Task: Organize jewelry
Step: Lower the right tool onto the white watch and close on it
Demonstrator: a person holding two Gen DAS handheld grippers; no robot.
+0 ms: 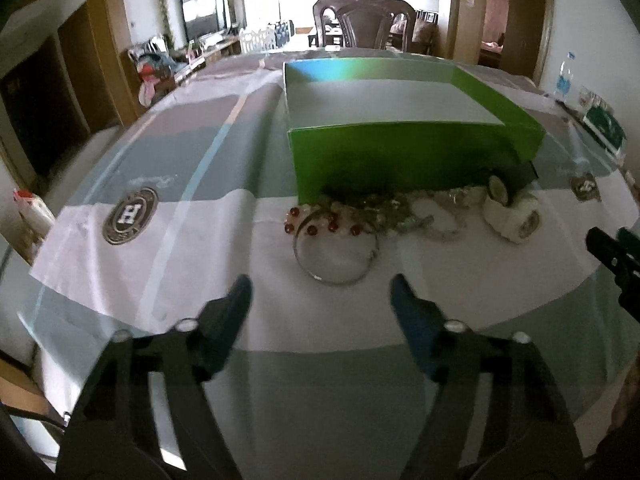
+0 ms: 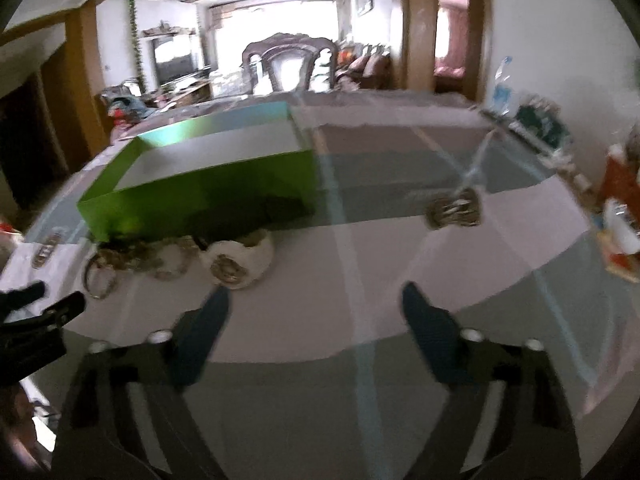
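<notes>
An open green box (image 1: 400,152) with a pale inside stands on the table, also seen in the right wrist view (image 2: 200,192). Along its front wall lies a jewelry pile (image 1: 400,204): a red-beaded bracelet (image 1: 320,226), a clear bangle (image 1: 336,276) and two cream round cushions (image 1: 514,216) (image 2: 240,260). My left gripper (image 1: 320,292) is open just short of the bangle, with nothing between its fingers. My right gripper (image 2: 316,302) is open over bare tablecloth, the cushions ahead to its left. A separate small metallic piece (image 2: 454,210) lies further right.
A glass-topped table with a grey and white cloth (image 1: 160,184) carries a round emblem (image 1: 130,214). A dark wooden chair (image 1: 364,20) stands behind it. A water bottle (image 2: 502,88) and cartons (image 2: 620,216) crowd the right edge. Each gripper shows in the other's view, right (image 1: 612,248) and left (image 2: 40,300).
</notes>
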